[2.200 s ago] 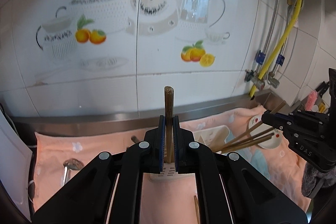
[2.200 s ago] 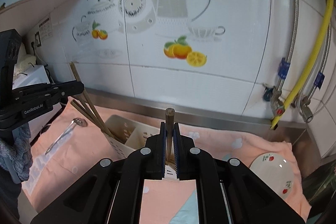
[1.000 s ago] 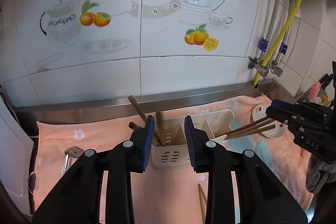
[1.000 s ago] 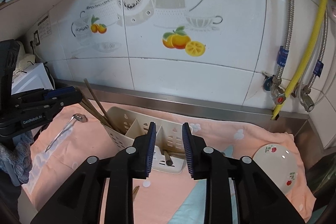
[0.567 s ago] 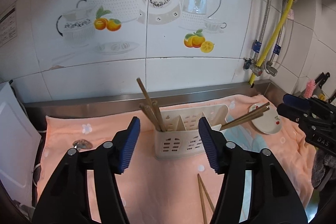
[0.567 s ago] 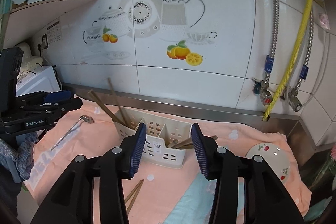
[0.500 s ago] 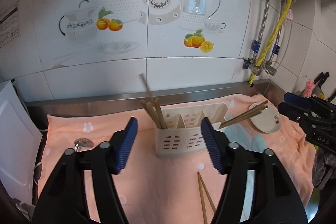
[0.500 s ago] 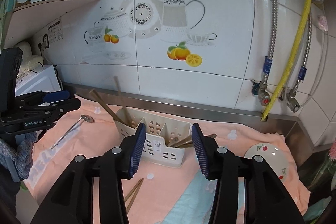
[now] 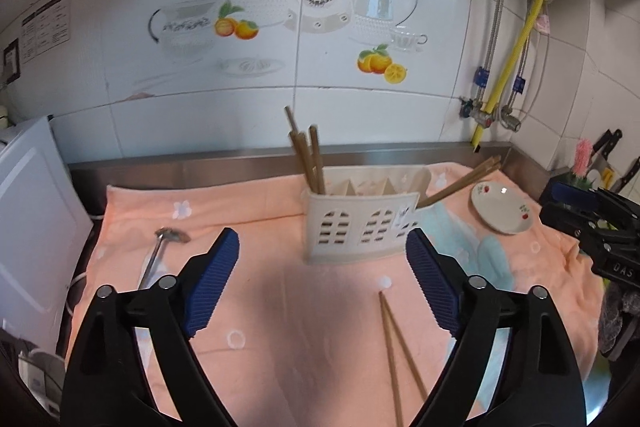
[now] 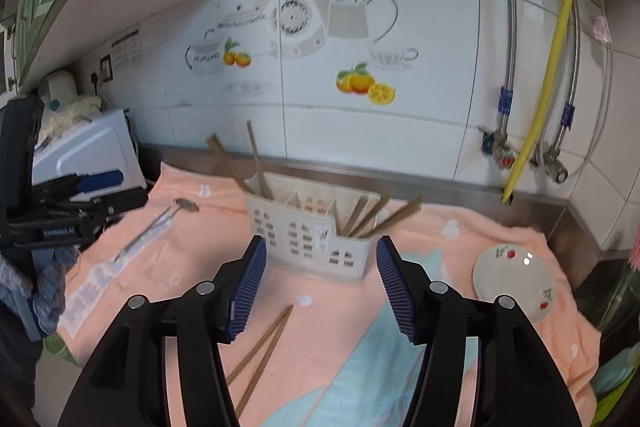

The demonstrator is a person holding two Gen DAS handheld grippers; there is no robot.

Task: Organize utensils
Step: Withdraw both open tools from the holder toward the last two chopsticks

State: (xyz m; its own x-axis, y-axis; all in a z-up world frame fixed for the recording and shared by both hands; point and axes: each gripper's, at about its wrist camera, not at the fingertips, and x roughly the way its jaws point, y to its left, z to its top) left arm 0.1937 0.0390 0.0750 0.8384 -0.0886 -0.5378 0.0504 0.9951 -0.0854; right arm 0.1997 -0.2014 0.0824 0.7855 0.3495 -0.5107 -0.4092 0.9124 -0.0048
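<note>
A white slotted utensil holder (image 9: 360,227) (image 10: 308,231) stands on a pink towel (image 9: 256,291). Brown chopsticks stand in its left end (image 9: 310,157) (image 10: 256,163) and lean out of its right end (image 9: 460,183) (image 10: 376,217). Two loose chopsticks (image 9: 396,351) (image 10: 264,347) lie on the towel in front of it. A metal spoon (image 9: 158,253) (image 10: 156,227) lies to the left. My left gripper (image 9: 322,283) and my right gripper (image 10: 320,285) are both open and empty, back from the holder and above the towel.
A small white plate with red fruit print (image 9: 502,213) (image 10: 516,279) lies to the right. A white appliance (image 9: 28,219) stands at the left. The tiled wall, a steel ledge and a yellow hose (image 10: 540,91) are behind. Knives (image 9: 612,163) stand at far right.
Both grippers let go of the chopsticks they held, which now stand in the holder. Both opened wide and drew back and up from the holder.
</note>
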